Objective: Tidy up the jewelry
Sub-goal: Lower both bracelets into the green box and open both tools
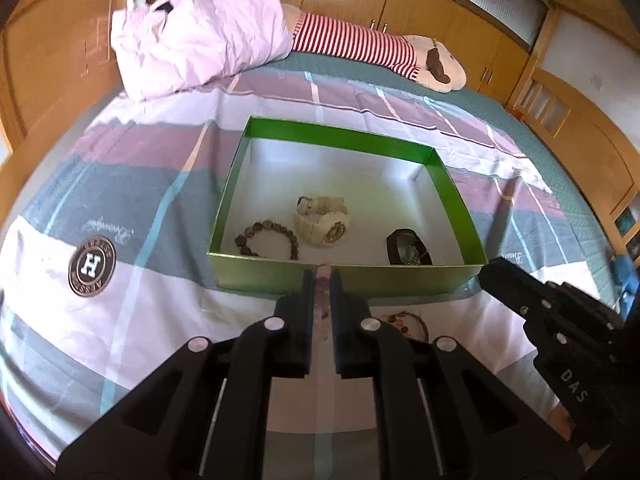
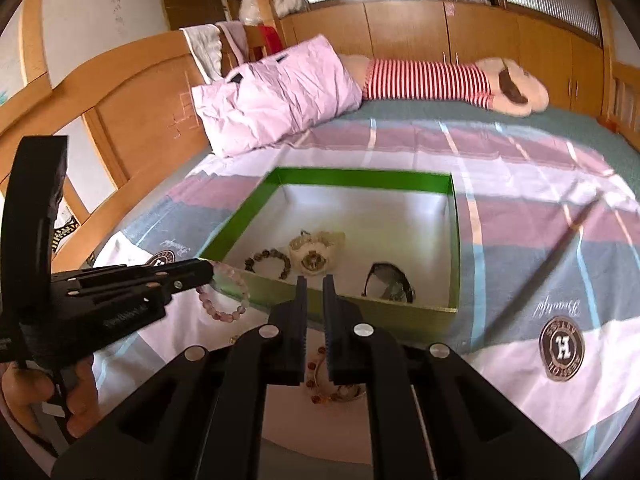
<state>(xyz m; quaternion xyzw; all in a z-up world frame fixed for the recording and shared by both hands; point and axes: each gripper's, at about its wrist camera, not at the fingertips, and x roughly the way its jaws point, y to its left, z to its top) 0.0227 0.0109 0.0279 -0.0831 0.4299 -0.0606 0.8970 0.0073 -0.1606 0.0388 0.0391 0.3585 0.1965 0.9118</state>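
My left gripper (image 1: 323, 276) is shut on a pink bead bracelet (image 1: 323, 300), which hangs just before the near wall of the green box (image 1: 260, 276). From the right wrist view the left gripper (image 2: 208, 270) shows at the left, the pink bracelet (image 2: 224, 312) dangling from its tip. Inside the box (image 2: 352, 178) lie a dark bead bracelet (image 2: 268, 264), a cream watch (image 2: 314, 254) and a black watch (image 2: 390, 282). My right gripper (image 2: 315, 280) is shut on nothing, above an amber bead bracelet (image 2: 324, 388) on the sheet.
The box rests on a striped bed sheet (image 1: 120, 300). A pink pillow (image 1: 196, 40) and a plush toy in red stripes (image 1: 352, 42) lie at the far end. Wooden cabinets surround the bed. A hand (image 2: 40, 396) grips the left tool.
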